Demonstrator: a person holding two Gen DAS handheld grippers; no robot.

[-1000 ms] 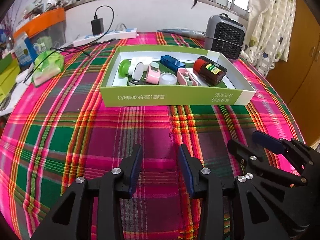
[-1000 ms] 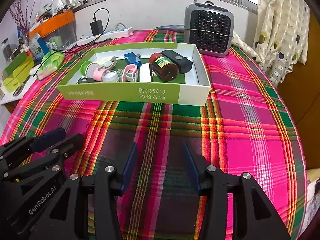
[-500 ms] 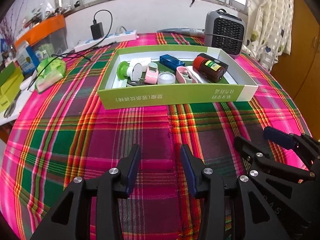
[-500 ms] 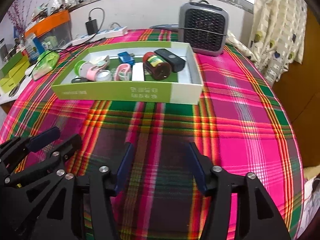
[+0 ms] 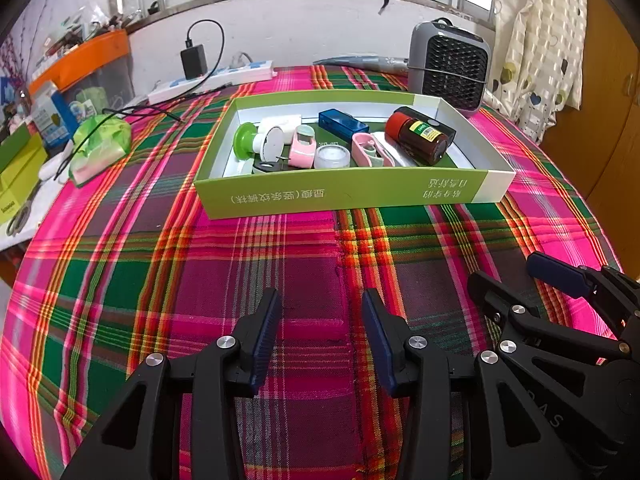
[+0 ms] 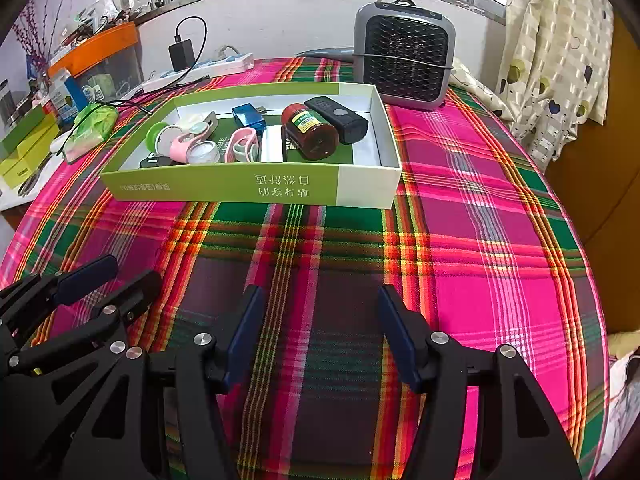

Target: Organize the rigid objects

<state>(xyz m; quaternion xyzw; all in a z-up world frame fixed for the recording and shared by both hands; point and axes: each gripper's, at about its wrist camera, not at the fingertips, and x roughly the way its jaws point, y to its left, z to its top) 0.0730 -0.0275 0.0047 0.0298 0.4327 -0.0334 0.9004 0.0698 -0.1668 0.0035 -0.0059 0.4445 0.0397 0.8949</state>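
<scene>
With every small rigid item lying inside the shallow green cardboard box (image 5: 344, 196) on the plaid-clothed counter (image 5: 280, 264), both the left claw (image 5: 320, 316) and right claw (image 6: 320, 312), wide and empty, should hold low, clear of its near wall.

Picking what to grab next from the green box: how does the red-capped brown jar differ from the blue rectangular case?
The brown jar is round, with a red cap and a green-yellow label; the blue case is flat, boxy and translucent blue, with no label visible. The brown jar looks bulkier than the blue case. The brown jar lies on its side beside the black device; the blue case sits nearer the box's back wall. Both rest inside the green box, untouched by either gripper.
</scene>
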